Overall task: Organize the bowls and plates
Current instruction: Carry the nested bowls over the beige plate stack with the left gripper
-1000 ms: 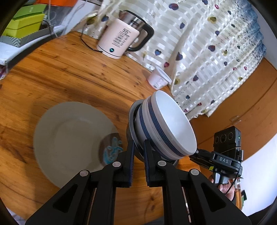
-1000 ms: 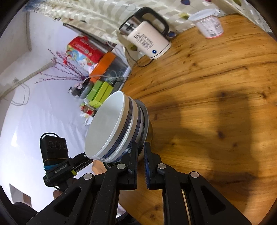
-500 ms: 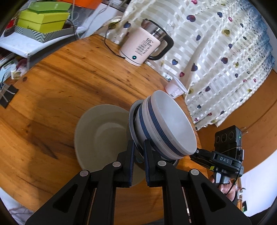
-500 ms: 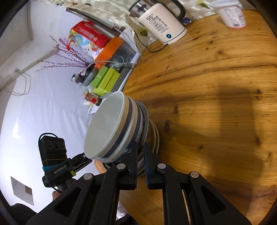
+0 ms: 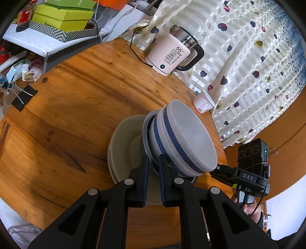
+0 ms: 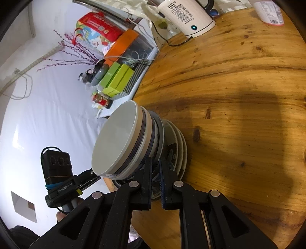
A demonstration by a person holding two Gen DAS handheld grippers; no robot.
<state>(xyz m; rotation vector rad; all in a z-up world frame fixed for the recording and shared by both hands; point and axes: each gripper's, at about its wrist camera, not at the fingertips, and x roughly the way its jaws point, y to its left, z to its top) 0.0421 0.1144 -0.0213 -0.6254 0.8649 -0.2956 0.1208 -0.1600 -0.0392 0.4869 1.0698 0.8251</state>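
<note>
Across most of both frames spreads a round wooden table [image 5: 80, 107], its grain running from the left edge to the lower right. Filling the upper right of the left wrist view, a pale striped curtain [image 5: 248, 63] with small hearts hangs beside the table edge. At the upper left of that view, green boxes [image 5: 63, 17] sit stacked on a white shelf.

Near the centre of each frame is the stack of bowls [image 5: 183, 139], white with blue bands, nested and tilted, carried between the two grippers. Behind it, low in the middle of the left wrist view, lie grey plates [image 5: 126, 145] stacked on the table; in the right wrist view their rims show just right of the bowls [image 6: 181, 145].

The left gripper [image 5: 153, 168] has its jaws drawn narrow, clamped on the rim of the lowest dish under the bowls. The right gripper [image 6: 155, 172] is likewise pinched tight on the opposite rim of the same stack. Each gripper shows in the other's view, a black handle with a camera block, held by a hand [image 5: 252, 209] at the lower right.

A cream electric kettle [image 5: 172, 55] with a black handle stands toward the upper centre, its cord trailing left. A small white cup [image 5: 203, 102] lies near the table edge beside the curtain. A black binder clip [image 5: 23, 96] rests at the left edge.
</note>
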